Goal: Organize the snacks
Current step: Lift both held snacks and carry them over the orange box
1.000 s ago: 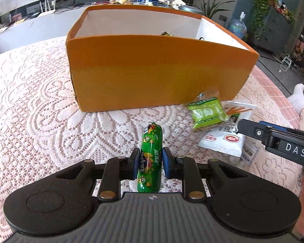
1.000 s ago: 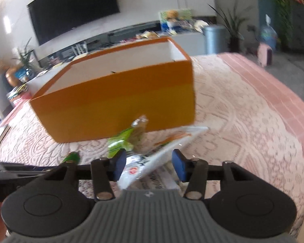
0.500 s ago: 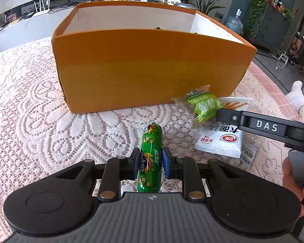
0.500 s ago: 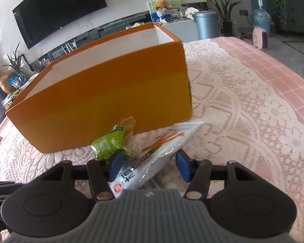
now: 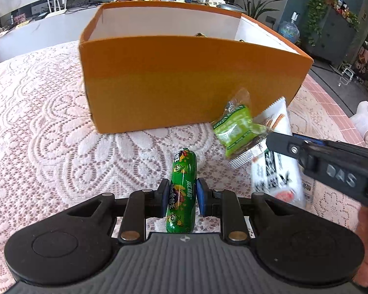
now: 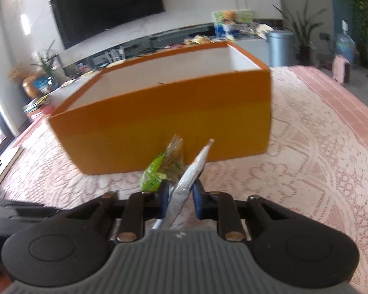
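where the pink lace-covered tabletop [image 5: 49, 132] runs up to the tall open-topped orange cardboard box [image 5: 191, 83], both grippers are down low in front of its near wall. left gripper [image 5: 181, 197]: blue-padded jaws pressed in on a green foil-wrapped sausage stick with cartoon print [image 5: 181, 191], gripping it about mid-length; its far end points toward the box, near end reaches back to the gripper body. cannot tell whether the sausage is lifted or resting on the lace.

right gripper [image 6: 179, 202]: jaws pinching a white flat snack packet with orange print [image 5: 277, 166], seen edge-on in the right wrist view [image 6: 192, 174], tilted, its serrated top end up near the box wall. picture there is blurred. in the left wrist view the packet stands slanted, lower part smeared, with the black right gripper arm marked "das" crossing in front of it.

small green snack pouch with clear crimped ends [image 5: 235, 128] sits just left of the white packet, touching or overlapping it, close to the box's near wall; in the right wrist view [image 6: 157, 174] it shows just beyond the left jaw pad. cannot tell if the jaws catch it too.

box interior is white; something small and gold peeks over the rim on the far side, too hidden to name. bare fingers of the person's right hand [image 5: 366, 252] show at the frame's right edge.
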A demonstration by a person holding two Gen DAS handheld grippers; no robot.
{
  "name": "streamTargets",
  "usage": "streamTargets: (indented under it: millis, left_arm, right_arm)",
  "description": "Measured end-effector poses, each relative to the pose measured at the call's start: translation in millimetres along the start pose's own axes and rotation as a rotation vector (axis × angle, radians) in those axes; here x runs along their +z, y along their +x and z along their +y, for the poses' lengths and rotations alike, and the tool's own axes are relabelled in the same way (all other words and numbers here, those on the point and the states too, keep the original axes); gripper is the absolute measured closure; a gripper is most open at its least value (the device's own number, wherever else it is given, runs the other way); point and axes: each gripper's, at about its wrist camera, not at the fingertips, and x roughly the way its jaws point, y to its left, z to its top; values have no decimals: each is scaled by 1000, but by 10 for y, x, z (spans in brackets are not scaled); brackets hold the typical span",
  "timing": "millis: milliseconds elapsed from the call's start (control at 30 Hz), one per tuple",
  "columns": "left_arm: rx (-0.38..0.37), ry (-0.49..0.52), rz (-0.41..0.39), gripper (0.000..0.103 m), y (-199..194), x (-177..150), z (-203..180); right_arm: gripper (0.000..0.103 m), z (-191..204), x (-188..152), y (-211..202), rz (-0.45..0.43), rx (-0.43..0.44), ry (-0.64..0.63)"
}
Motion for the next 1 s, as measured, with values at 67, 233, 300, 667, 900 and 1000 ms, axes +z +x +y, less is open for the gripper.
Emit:
streamTargets:
  millis: [67,233,300,667,900,1000]
  left_arm:
    - [17,-14,6,78,-37,-9,29]
    - [35,-45,22,78,-114,-70,105]
    - [38,-56,29,78,-130,-109,123]
    - [20,-84,33,78,-116,-173,192]
    - [-3,-95,28,77,-139,-191,218]
    - [-7,-106,24,76,-154,-183,226]
  right_arm:
    - [92,87,-8,-81,1,28,-38]
    - [93,280,-96,-196,6,57,-121]
    - [93,323,-105,-171,22,66,-144]
    - [86,360,-194,-27,89,57,-135]
    - [93,364,-178,53,105,46,-117]
    - [95,358,-184,46,96,48,-121]
